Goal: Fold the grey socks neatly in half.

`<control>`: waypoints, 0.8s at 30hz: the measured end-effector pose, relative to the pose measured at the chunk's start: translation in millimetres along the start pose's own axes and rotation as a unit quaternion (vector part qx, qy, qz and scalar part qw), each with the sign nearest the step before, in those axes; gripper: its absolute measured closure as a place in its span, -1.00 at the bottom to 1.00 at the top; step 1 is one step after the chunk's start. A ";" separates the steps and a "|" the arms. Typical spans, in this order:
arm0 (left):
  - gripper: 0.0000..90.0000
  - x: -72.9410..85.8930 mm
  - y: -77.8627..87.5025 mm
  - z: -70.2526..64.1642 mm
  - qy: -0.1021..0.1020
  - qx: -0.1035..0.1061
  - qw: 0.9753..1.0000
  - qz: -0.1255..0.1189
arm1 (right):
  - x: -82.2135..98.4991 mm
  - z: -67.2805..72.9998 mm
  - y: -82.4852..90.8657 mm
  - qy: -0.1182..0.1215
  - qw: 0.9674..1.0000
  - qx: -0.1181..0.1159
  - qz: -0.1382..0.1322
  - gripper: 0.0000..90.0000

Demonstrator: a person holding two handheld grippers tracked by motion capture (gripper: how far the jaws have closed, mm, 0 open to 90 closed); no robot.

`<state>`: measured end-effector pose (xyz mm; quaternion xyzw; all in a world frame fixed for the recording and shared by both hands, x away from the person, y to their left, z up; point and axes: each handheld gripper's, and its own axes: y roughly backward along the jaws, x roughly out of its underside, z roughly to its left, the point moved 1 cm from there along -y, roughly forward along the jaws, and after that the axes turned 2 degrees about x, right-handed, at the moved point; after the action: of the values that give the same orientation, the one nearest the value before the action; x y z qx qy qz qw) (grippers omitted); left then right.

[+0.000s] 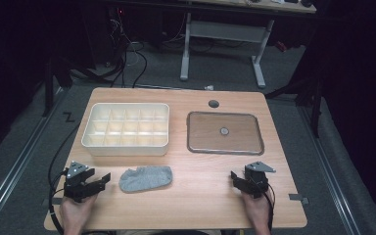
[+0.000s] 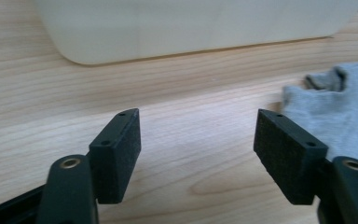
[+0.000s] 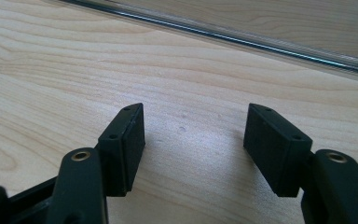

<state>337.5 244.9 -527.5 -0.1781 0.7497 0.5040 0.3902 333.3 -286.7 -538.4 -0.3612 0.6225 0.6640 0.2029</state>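
Cut off at the top edge of the left gripper view: the cream box (image 2: 186, 28), only its near wall showing. Cut off at the right edge there: the grey sock (image 2: 340, 107), slightly blurred. Clipped by the top edge of the right gripper view: the clear lid (image 3: 242, 39). Too small to identify from above: the round thing (image 1: 224, 131) at the lid's middle.

Wooden table (image 1: 200, 196) bearing a cream compartmented tray (image 1: 126, 128), a clear lid (image 1: 225, 132) beside it, and a grey sock (image 1: 145, 177) nearer.
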 end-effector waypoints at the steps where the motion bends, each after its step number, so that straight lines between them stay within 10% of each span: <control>1: -0.28 0.0 0.0 0.0 0.000 0.000 1.000 0.000 | 0.0 0.0 0.0 0.000 1.000 0.000 0.000 -0.14; 10: -0.21 1.1 3.3 -34.8 -0.025 0.049 0.998 0.009 | 0.0 -0.8 0.0 -0.001 1.000 -0.002 -0.001 -0.14; 24: -0.10 -5.4 -18.2 -60.5 -0.059 0.049 0.996 0.043 | 0.0 0.7 0.1 0.003 1.000 0.002 0.001 -0.11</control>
<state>328.4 182.3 -523.2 -0.0962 0.7563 0.4927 0.4196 333.1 -286.0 -538.4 -0.3622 0.6249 0.6616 0.2015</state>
